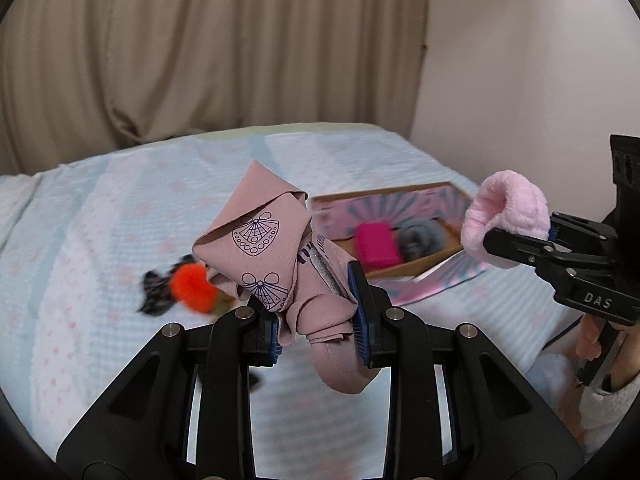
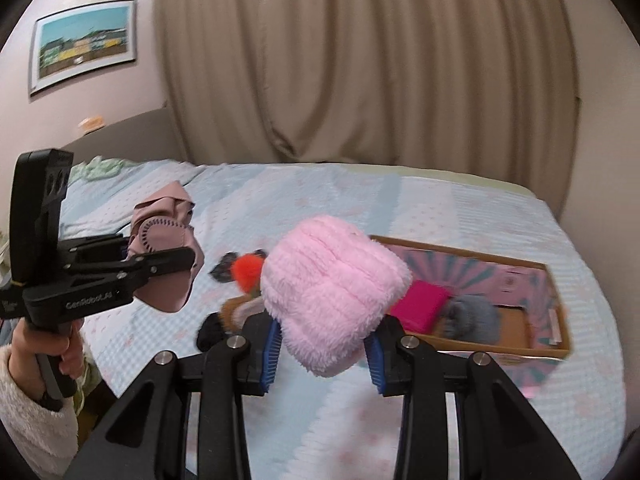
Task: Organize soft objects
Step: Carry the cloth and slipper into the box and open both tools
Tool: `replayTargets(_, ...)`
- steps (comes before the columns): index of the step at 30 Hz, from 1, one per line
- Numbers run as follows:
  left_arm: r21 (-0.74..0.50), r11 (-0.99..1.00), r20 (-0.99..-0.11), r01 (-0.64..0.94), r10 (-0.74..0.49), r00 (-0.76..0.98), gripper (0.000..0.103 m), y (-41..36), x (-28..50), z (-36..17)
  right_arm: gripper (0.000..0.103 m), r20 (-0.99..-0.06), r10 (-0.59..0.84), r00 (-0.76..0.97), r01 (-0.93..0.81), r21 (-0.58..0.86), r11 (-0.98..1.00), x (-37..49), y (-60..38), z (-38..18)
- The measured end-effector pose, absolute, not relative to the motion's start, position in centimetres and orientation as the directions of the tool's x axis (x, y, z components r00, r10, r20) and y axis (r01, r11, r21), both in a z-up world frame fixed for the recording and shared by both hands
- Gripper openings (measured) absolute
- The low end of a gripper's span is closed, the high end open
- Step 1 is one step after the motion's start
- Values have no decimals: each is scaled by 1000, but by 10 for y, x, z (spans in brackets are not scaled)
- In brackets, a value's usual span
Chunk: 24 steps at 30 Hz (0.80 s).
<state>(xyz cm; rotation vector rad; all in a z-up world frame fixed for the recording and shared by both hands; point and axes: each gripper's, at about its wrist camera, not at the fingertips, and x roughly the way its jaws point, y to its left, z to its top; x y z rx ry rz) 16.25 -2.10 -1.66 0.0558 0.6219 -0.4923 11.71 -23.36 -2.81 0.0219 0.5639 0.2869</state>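
pale blue patterned bedspread (image 1: 120,220) filling the lower half of both views, beige curtain (image 2: 360,72) behind. shallow cardboard box (image 2: 556,280) with a pink printed lining lying on the bedspread, at about 3 o'clock from the middle of the right wrist view; inside, a magenta folded cloth (image 2: 418,306) touching a grey fluffy piece (image 2: 474,318). fluffy pink cloth (image 2: 332,296) lifted above the bedspread, clamped between the blue pads of the right gripper (image 2: 322,354), at 6 o'clock. dusty pink printed pouch (image 1: 264,264), crumpled, also raised off the bed, pinched in the left gripper (image 1: 318,330), at 6 o'clock in the left wrist view. orange pompom (image 1: 192,288) with a dark patterned scrap (image 1: 156,294) touching it, blurred, resting on the bedspread at 9 o'clock from the pouch. framed picture (image 2: 86,46) on the wall at 10 o'clock.
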Motion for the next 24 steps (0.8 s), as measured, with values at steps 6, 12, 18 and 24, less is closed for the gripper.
replayTargets(6, -119, 837, -592, 534, -492, 638, 25, -95, 185, -6, 33, -563, 225, 795, -165, 155, 974, 135, -297, -12)
replayTargets(12, -169, 809, -640, 562, -524, 562, 25, -162, 222, -11, 34, -625, 183, 759, -83, 185, 979, 163, -345, -12)
replayTargets(18, -160, 822, -725, 547, -473, 500, 25, -218, 277, -36, 34, -711, 123, 692, -29, 143, 989, 202, -371, -37)
replayTargets(24, -128, 843, -806, 523, -396, 440, 25, -239, 319, -73, 33, -799, 93, 594, 23, 132, 991, 251, -395, -75)
